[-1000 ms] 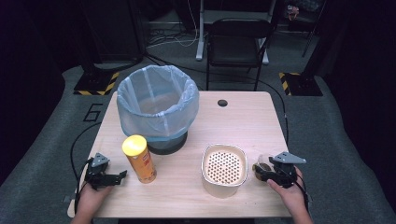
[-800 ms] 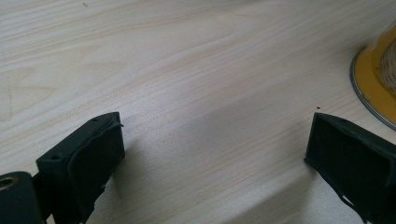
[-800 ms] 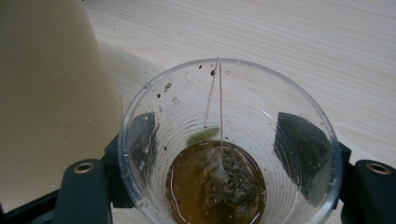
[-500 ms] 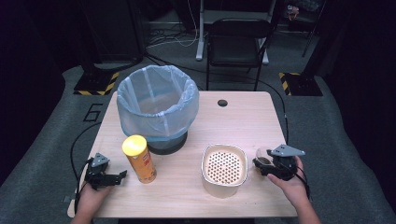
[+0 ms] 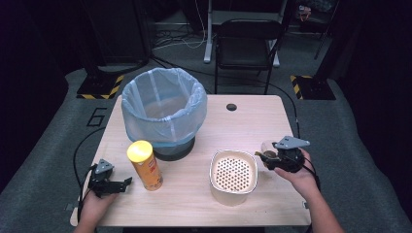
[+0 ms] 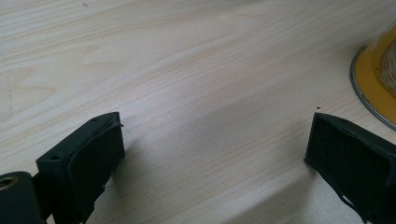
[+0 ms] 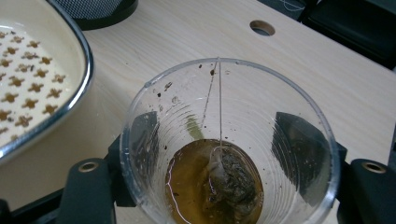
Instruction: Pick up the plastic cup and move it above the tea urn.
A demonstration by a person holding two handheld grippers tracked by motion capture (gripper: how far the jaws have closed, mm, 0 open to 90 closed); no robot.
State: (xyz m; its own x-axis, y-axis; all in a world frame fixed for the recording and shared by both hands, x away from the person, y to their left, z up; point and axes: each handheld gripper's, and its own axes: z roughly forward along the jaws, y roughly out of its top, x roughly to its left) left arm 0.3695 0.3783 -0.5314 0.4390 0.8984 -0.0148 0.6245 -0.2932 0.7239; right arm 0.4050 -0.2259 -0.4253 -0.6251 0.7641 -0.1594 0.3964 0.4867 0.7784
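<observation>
Your right claw (image 5: 264, 156) has its jaws round a clear plastic cup (image 7: 229, 144), one jaw on each side of the wall; the jaws have just been closing and the pads press the cup. The cup is at the counter's (image 5: 252, 121) right side, just beside the cream container w/ the perforated top (image 5: 233, 174). Inside the cup: a bit of brown tea at the bottom w/ a teabag (image 7: 229, 182) sunk in it, string running up the wall to the rim; dark specks on the inner wall.

Around it: the container's metal-edged rim is the nearest thing, close on the cup's left in the right claw view. Cable hole (image 5: 231, 107) sits further back on the counter, well apart. The bin w/ pale blue liner (image 5: 163, 109) stands at the back left, beyond the container. Yellow-lidded crisp tube (image 5: 145, 164) stands upright in front of the bin, btwn your left claw and the container.

Your left claw (image 5: 127, 181) rests low on the counter near the front left edge, jaws wide apart, nothing btwn them, bare wood under them. The crisp tube base is just to its right, not touching.
</observation>
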